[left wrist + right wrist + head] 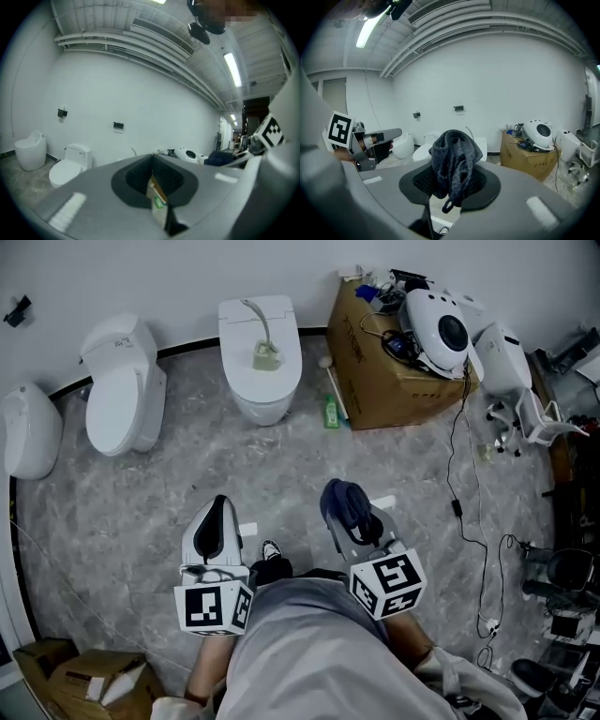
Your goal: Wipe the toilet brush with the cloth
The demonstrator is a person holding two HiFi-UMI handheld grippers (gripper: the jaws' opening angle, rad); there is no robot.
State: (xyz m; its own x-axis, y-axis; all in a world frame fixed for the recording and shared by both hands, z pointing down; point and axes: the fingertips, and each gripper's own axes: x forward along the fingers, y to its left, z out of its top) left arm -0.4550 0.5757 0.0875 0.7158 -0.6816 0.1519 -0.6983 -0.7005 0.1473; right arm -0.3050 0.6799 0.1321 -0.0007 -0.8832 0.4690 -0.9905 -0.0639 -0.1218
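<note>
grey left gripper (217, 510) and right gripper (345, 507), black-and-white marker cubes (214, 607), grey shirt (309, 657)

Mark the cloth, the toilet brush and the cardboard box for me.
cloth (454, 159): right gripper view, middle of the bunched fabric.
toilet brush (265, 356): head view, its bulky lower end.
cardboard box (370, 381): head view, bare side face.

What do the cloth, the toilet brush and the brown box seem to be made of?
Cloth: soft knitted fabric, dark grey-blue and matte; the open weave shows and it hangs limp.
Toilet brush: probably plastic, pale and smooth, but too small to be sure.
Box: cardboard, judging by its flat, brown, matte sides with dark print.
</note>
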